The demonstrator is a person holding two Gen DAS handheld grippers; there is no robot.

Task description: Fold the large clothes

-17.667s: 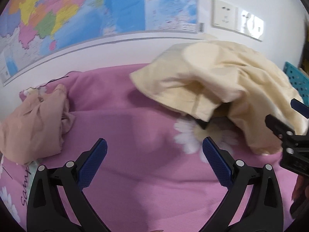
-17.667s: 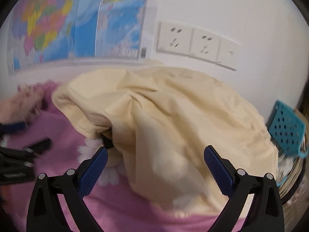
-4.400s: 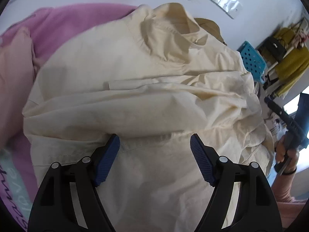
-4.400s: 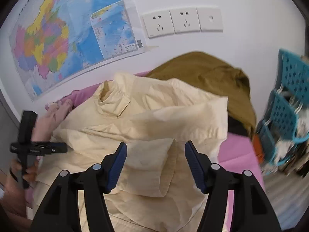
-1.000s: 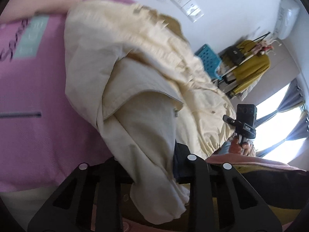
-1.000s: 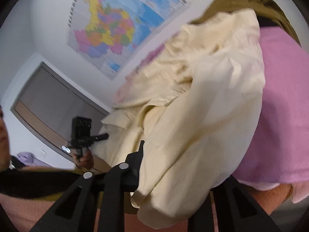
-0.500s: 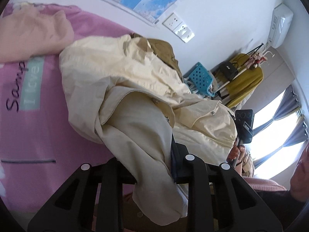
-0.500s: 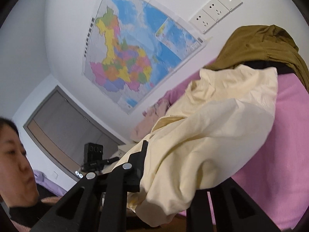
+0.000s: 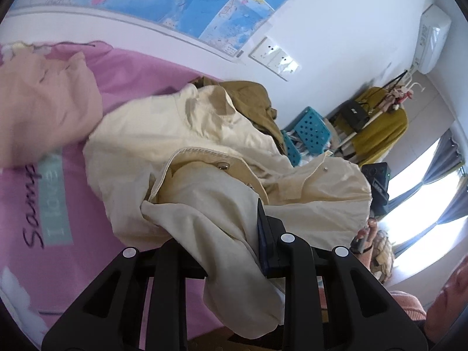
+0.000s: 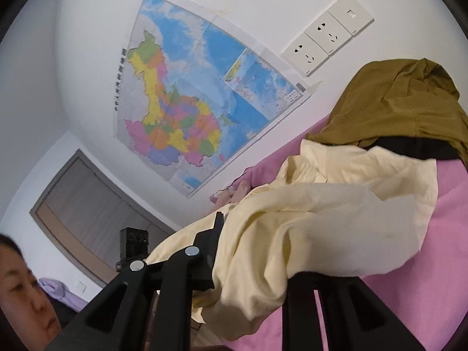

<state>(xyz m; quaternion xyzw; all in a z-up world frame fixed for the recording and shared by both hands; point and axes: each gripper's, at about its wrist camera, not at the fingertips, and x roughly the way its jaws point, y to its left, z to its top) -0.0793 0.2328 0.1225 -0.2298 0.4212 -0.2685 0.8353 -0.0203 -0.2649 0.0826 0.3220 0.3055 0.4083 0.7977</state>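
Observation:
A large cream jacket [image 9: 204, 158] with snap buttons hangs lifted over the pink bed. My left gripper [image 9: 222, 234] is shut on a bunched edge of it, and cloth spills down over the jaws. In the right wrist view my right gripper [image 10: 251, 248] is shut on another edge of the same cream jacket [image 10: 336, 204], whose fabric drapes over and hides the right finger. The jacket's collar end still rests on the bed near the wall. Each gripper's camera block shows small in the other's view, held by a hand.
A pink sheet [image 9: 38, 210] with lettering covers the bed. A peach garment [image 9: 41, 108] lies at the left, an olive garment [image 10: 395, 105] by the wall sockets [image 10: 327, 35]. A blue basket [image 9: 310, 128] and a clothes rack [image 9: 377, 120] stand beyond. A person is at the frame edges.
Both grippers have risen with the jacket, lifting more of it off the bed. The views tilt up toward the wall map, and the jacket's folds hang looser.

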